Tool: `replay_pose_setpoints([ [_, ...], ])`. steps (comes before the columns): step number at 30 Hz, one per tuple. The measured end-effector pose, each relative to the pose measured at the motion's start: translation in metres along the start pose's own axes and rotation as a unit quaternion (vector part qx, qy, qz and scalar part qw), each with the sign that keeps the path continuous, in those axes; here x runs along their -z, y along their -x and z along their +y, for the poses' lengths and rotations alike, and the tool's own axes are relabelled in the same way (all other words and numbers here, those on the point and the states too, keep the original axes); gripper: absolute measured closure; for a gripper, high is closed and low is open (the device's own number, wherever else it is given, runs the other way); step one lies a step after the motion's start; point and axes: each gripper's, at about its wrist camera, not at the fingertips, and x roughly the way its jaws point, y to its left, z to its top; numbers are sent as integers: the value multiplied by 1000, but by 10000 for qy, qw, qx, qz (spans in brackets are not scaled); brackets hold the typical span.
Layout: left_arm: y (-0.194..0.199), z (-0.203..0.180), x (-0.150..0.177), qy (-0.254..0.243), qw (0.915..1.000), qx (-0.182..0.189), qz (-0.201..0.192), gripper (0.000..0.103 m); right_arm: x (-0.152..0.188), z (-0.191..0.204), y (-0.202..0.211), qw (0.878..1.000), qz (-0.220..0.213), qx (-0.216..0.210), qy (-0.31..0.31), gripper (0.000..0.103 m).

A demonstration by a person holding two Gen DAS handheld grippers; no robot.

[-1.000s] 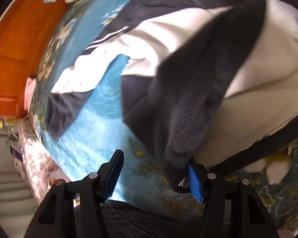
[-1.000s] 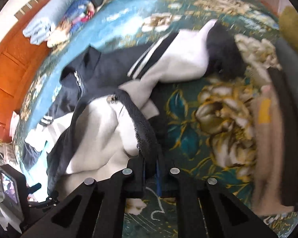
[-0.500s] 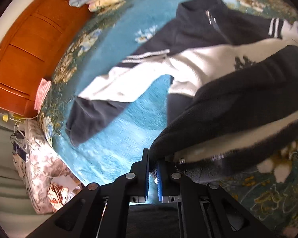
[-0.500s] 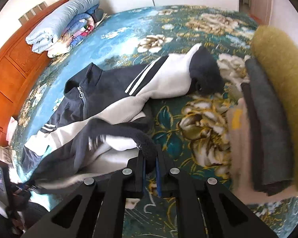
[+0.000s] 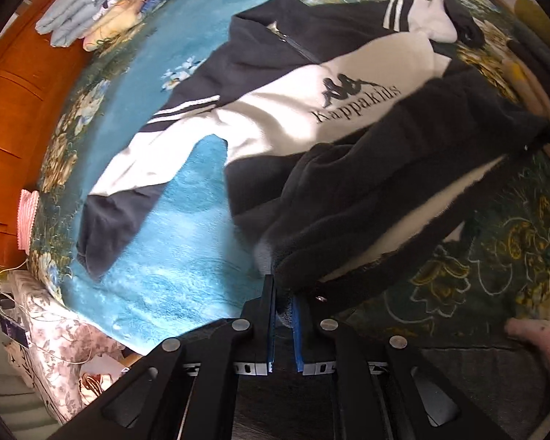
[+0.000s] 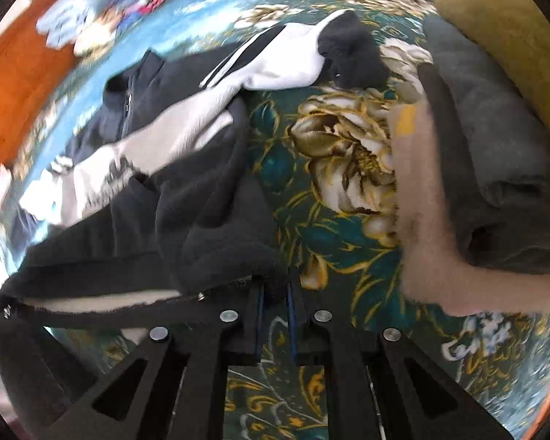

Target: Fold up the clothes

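Both grippers were clamped on the bottom hem of the jacket (image 5: 352, 91) – the left gripper (image 5: 283, 317) at one corner, the right gripper (image 6: 275, 299) at the other, fleece pinched between nearly closed pads. The jacket lay front-up on the floral bedspread (image 6: 333, 190), hem lifted. Judged, the hem-to-collar fold was under way; next the hem must travel level toward the collar, kept taut. Only the left view showed the chest logo (image 5: 355, 101) and spread sleeve (image 5: 128, 183) – only the right showed the folded stack (image 6: 495, 154) beside it
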Motion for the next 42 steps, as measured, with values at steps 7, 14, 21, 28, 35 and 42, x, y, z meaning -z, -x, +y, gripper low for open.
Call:
replay_pose_setpoints([
  [7,15,5,3,219,9962,834,123,51,11,1,10,9987,100,53,503,61],
  [14,44,36,-19,1043,9897,808,-557,44,27,-2,12,9981,-64,-429,443,60],
  [21,7,73,-13,2800,9466,1576,-268,44,4,20,-31,9973,-14,-688,269,52],
  [28,-9,70,-1,3056,9385,1608,-83,44,-5,31,-65,9963,547,-562,343,87],
  [35,-1,81,3,3064,9388,1557,-231,44,-12,18,-35,9950,428,609,662,94],
  [42,1,100,3,3086,9388,1502,-306,44,-15,6,-43,9934,674,813,439,92],
])
